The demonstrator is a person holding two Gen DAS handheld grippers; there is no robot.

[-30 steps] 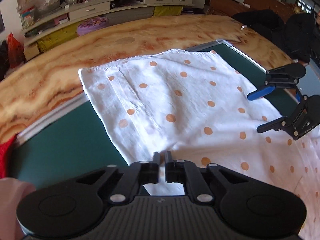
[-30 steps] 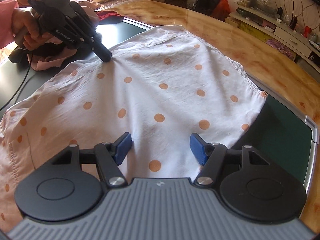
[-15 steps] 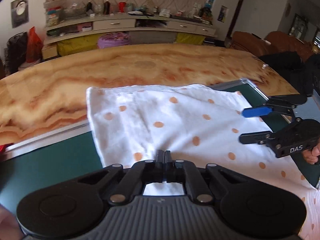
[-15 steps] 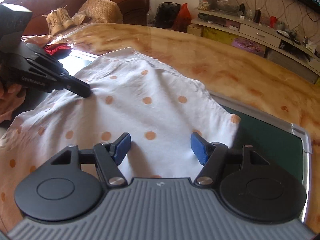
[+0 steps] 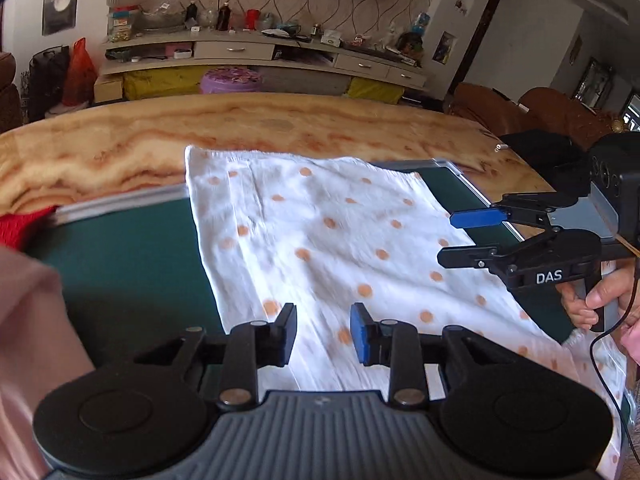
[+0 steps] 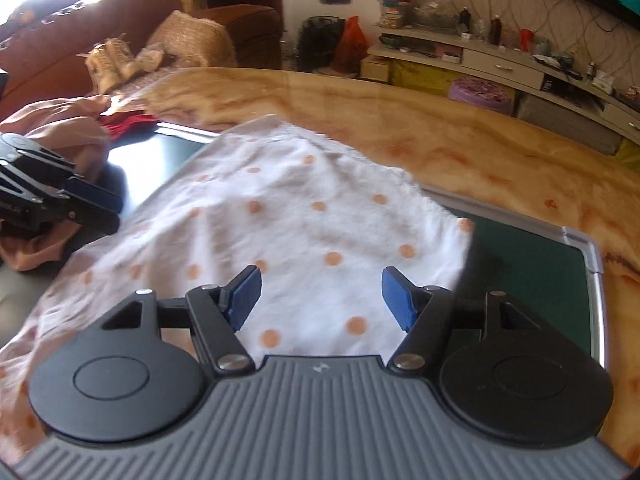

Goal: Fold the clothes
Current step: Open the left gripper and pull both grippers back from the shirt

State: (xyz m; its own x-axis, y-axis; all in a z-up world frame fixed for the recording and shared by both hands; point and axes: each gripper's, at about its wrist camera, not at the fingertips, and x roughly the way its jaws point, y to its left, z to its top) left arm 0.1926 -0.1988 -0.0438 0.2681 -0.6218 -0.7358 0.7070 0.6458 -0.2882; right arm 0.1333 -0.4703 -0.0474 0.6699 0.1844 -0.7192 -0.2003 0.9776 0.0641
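"On the green mat (image 5: 132, 264), what is laid out?"

"White polka-dot cloth (image 5: 320, 232), orange spots, spread flat, its far edge lapping onto the marbled tabletop (image 5: 280, 128)."

"And the left gripper (image 5: 323, 334)?"

"Its jaws are opening, blue pads apart above the cloth's near part, nothing pinched between them."

"The right gripper (image 6: 321, 294)?"

"Spread wide over the cloth near its right edge, pads gripping nothing. From the left camera it shows at the right (image 5: 456, 238), a hand (image 5: 592, 300) on its handle."

"Anything else on the table?"

"Red fabric (image 5: 24, 226) at the mat's left corner and a pink garment (image 6: 60, 136) bunched beyond the left gripper."
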